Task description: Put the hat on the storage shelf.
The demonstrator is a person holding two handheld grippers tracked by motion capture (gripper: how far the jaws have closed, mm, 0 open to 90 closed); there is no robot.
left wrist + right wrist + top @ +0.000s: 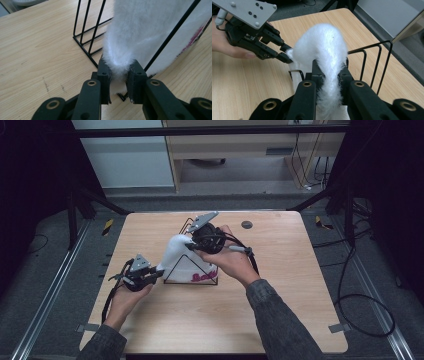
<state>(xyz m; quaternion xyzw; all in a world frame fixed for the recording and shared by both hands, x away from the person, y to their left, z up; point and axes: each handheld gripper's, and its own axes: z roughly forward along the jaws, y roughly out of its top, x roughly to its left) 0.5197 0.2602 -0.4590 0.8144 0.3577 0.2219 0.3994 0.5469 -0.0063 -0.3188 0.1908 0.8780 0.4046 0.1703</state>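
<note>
A white fluffy cloth (178, 254) with pink lettering is draped over a black wire rack (192, 270) in the middle of the wooden table. My left gripper (156, 274) is shut on the cloth's lower left end; its jaws pinch the white pile (119, 71) right beside the rack's wires (86, 30). My right gripper (192, 245) is shut on the cloth's upper part, where a strip of fluff (329, 82) runs between its jaws. The right gripper view also has the left gripper (285, 57) gripping the far end of the cloth (322, 42).
The rack's upright wires (372, 65) stand just right of my right jaws. A small dark round disc (246, 224) lies on the table's far side. Black cables trail over the table and the floor at right (360, 305). Bare wood (200, 320) lies in front of the rack.
</note>
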